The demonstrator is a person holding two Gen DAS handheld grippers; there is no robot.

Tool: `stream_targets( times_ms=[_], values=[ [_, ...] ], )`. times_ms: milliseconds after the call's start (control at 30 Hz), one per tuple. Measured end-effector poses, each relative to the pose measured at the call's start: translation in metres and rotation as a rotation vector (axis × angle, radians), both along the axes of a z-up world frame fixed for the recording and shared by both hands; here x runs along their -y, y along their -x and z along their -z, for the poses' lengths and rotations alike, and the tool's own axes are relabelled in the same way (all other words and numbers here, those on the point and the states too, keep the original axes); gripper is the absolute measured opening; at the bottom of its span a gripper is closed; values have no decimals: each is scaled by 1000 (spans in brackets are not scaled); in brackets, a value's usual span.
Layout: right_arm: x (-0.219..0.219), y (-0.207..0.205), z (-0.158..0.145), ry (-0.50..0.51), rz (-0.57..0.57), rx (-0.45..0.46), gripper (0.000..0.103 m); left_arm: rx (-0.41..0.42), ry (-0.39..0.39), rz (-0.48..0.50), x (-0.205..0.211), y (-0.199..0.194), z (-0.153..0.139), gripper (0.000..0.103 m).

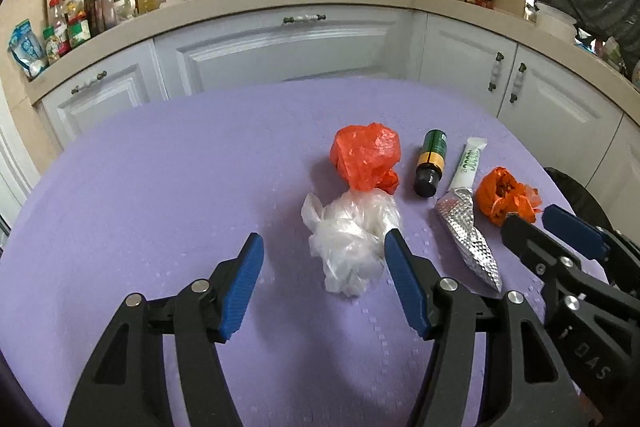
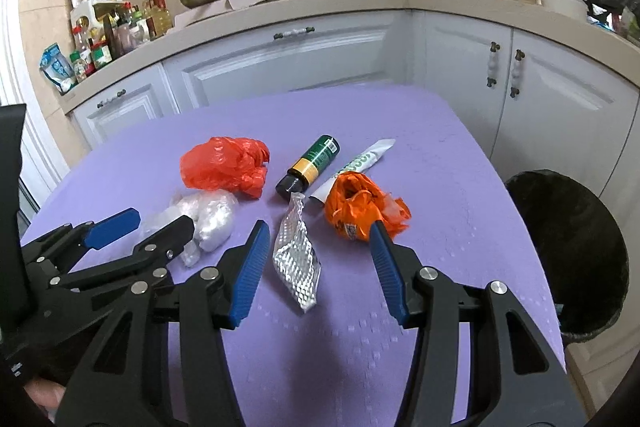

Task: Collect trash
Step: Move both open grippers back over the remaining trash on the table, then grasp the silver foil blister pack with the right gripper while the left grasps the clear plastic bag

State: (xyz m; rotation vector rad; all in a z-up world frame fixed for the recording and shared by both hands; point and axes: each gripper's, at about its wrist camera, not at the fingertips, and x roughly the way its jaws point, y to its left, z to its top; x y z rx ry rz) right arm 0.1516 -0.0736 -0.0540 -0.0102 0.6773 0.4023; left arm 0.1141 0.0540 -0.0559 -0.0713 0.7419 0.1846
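Trash lies in a loose group on the purple table cover (image 1: 160, 187), which has a soft, slightly dotted surface. From the left, the left gripper (image 1: 324, 251) hangs with its ribbed blue pads spread wide, holding nothing. Just ahead of it rests a crumpled clear plastic bag (image 1: 352, 243), thin and wrinkled, touching a shiny red plastic bag (image 1: 366, 155) behind it. Next comes a small dark bottle (image 1: 430, 163) lying on its side, then a white tube (image 1: 470, 163) and a flat silver foil pouch (image 2: 298, 251) with a quilted pattern. An orange crumpled wrapper (image 2: 356, 207) sits near the right gripper (image 2: 320, 239), also spread and empty. A round black bin (image 2: 572, 251) stands beside the table.
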Motion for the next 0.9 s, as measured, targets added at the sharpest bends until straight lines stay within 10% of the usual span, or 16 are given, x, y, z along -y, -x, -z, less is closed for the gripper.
stream_targets(
  times_ms=[900],
  values=[
    [-27, -34, 24, 69, -93, -169, 29, -58, 45, 19, -12, -20, 12, 65]
  ],
)
